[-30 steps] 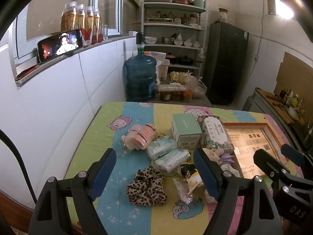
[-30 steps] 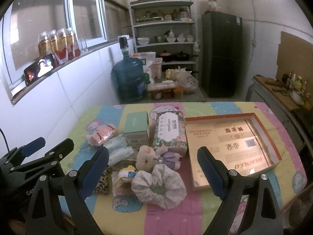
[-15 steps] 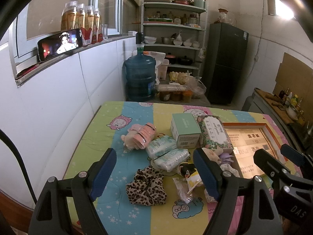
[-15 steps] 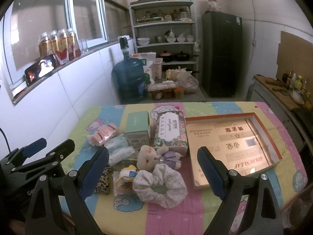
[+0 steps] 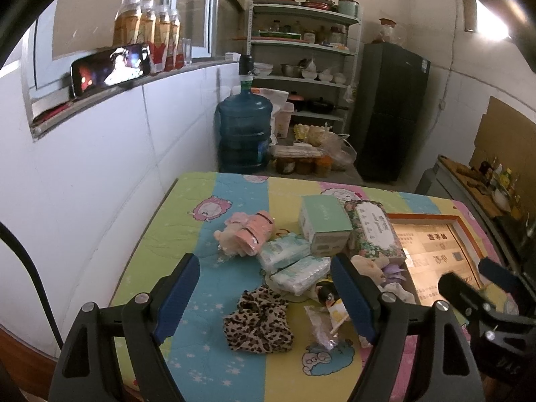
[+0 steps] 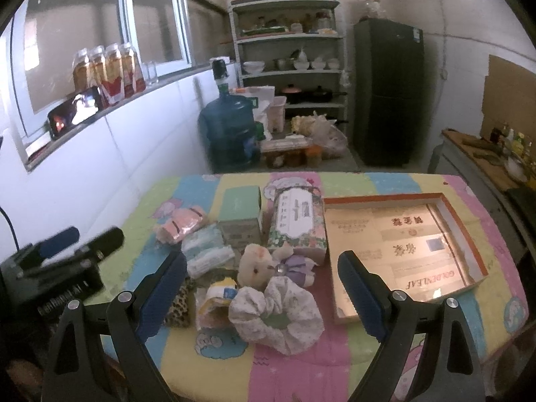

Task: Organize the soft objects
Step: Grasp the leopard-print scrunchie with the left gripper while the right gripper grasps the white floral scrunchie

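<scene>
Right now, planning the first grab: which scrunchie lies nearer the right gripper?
The white floral scrunchie, between the right gripper's fingers; the leopard scrunchie lies beside its left finger.

Leopard scrunchie [image 6: 179, 305] half hidden behind right claw finger — shelf jars [image 5: 303, 33] too small to identify.

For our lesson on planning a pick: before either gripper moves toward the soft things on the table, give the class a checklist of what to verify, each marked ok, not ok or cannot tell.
1. Left gripper jaws open, holding nothing: ok.
2. Right gripper jaws open, holding nothing: ok.
3. Cardboard tray has free room inside: ok.
4. White scrunchie lies on top, nothing over it: ok.
5. Leopard scrunchie lies apart from the wipe packs: ok.
6. Plush toy free of the tissue pack behind it: cannot tell.
</scene>
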{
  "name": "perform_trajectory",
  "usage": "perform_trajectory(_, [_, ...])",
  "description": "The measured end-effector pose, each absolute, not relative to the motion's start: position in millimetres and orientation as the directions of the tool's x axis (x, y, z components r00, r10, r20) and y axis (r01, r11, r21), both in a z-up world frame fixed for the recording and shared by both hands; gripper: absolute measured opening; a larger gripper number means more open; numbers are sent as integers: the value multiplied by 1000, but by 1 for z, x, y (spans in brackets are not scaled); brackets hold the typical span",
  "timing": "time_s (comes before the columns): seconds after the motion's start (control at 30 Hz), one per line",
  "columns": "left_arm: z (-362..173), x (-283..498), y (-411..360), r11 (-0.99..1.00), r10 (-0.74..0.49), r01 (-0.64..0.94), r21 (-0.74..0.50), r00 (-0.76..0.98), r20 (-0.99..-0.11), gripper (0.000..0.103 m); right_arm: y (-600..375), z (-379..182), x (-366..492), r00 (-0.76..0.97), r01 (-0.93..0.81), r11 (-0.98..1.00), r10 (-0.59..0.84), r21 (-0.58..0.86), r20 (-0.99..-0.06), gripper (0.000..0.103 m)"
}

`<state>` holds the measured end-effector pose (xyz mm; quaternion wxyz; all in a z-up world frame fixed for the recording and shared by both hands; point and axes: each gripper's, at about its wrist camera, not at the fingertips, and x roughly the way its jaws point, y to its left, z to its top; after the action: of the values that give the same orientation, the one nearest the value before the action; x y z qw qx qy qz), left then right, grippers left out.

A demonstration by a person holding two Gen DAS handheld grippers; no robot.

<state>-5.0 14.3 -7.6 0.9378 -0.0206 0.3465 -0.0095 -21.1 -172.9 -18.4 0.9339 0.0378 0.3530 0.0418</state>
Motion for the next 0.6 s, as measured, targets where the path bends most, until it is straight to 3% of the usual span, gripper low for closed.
perform_trajectory(0.6, [-83, 9, 59, 987, -142, 43, -152, 664, -734, 81, -208, -113, 16, 589, 6, 999, 38, 51, -807, 89])
